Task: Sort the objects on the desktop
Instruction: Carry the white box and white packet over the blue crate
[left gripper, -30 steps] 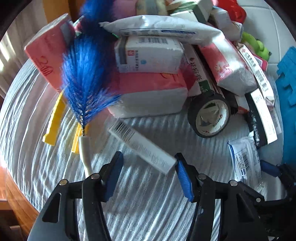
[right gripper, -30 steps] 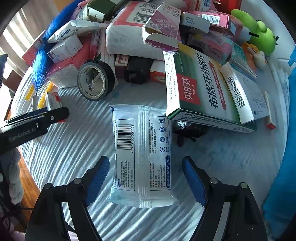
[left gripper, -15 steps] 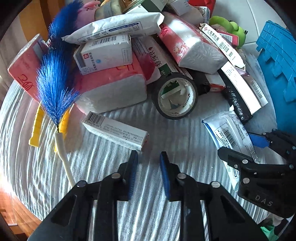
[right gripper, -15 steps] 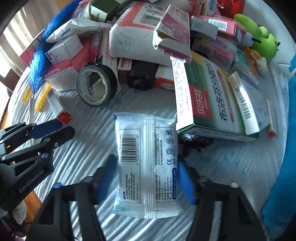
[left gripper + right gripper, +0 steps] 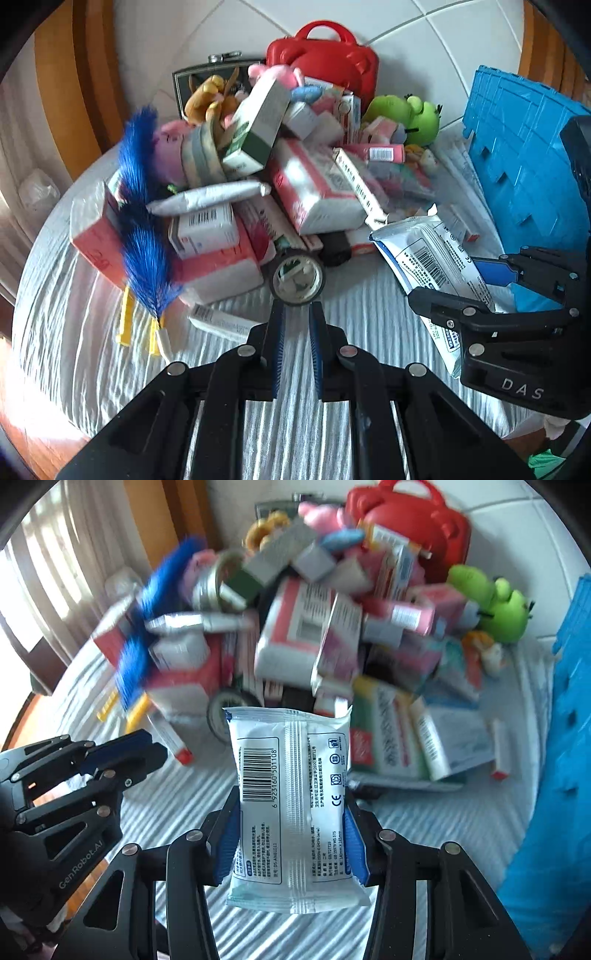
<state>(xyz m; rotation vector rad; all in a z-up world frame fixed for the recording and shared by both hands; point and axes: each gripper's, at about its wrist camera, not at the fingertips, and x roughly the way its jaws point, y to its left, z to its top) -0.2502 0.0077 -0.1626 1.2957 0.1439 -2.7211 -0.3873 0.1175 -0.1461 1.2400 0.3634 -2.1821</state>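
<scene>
The right gripper [image 5: 291, 834] is closing, its blue pads clamped on both sides of a white wet-wipe packet [image 5: 291, 794] — barcode up, lifted above the striped cloth [image 5: 443, 827]. To its left, the left gripper [image 5: 297, 347] is closing on nothing, its jaws nearly together. Just beyond its tips sits a black tape roll [image 5: 298, 277], then the heaped boxes, red case [image 5: 332, 59] and green plush [image 5: 410, 114] — blue crate [image 5: 524, 192] far right.

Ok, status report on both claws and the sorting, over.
Left claw shut, empty. Right claw closing on white packet, clear of cloth. Blue crate alongside, path open.
</scene>
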